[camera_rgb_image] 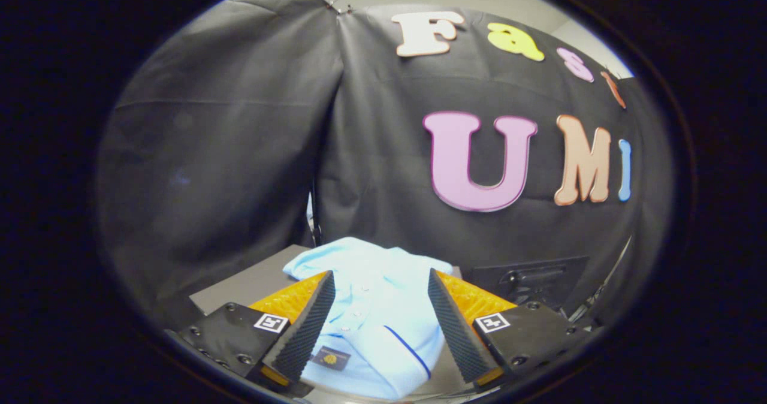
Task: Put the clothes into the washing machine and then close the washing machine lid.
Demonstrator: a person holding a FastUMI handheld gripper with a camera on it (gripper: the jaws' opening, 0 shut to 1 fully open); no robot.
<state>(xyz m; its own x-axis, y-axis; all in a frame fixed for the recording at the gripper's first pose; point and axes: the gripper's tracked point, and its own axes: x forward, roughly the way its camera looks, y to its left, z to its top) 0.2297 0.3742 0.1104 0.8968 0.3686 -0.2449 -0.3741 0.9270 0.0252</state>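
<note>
Grey, flat tabletop runs under the left finger, and on it lies the folded pale-blue polo shirt with small buttons and a thin dark-blue stripe. It sits between the fingers and reaches on just beyond them. The gripper is spread wide, its pads apart from the cloth on either side, pinching nothing. Right of the shirt stands a dark boxy unit with a recessed handle, perhaps the washing machine. Pickup seems the step in hand: next, lower and close on the fabric.
</note>
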